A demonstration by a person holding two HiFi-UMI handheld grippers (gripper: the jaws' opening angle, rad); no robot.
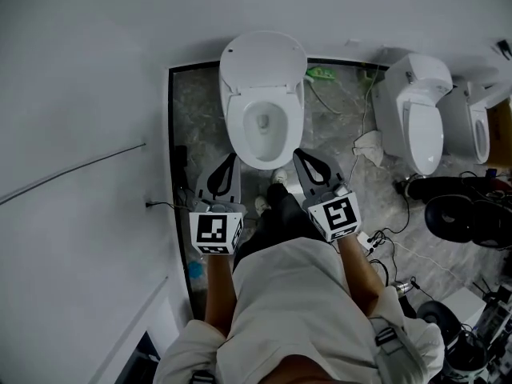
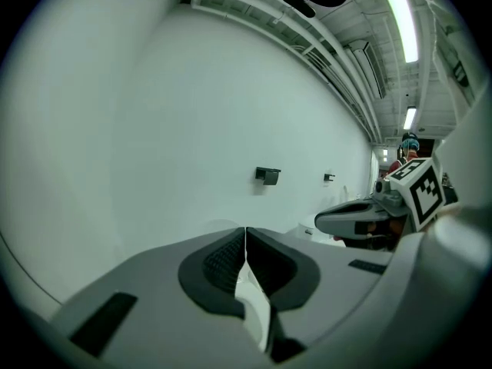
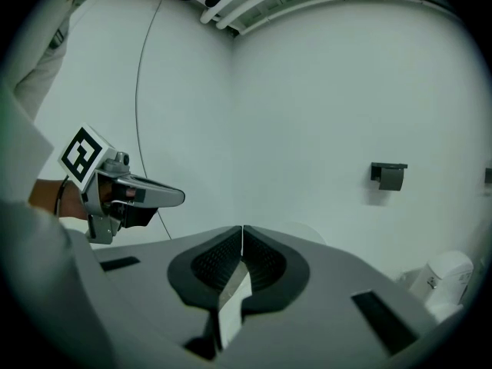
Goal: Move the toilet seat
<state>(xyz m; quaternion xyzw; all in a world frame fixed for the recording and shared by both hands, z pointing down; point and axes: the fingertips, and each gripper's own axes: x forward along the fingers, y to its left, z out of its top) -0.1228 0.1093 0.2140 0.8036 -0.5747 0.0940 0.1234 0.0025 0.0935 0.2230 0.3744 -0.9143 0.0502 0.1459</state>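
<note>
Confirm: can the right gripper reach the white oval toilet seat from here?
Probably yes: the right gripper, shut, sits by the front of the white oval toilet seat, nothing between.

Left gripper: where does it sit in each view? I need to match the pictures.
Head view: left gripper, lower left of the toilet, shut.
Left gripper view: the gripper itself, bottom centre.
Right gripper view: same gripper, at left, side-on.
Shared landmark: dark wall bracket, in both gripper views only.
</note>
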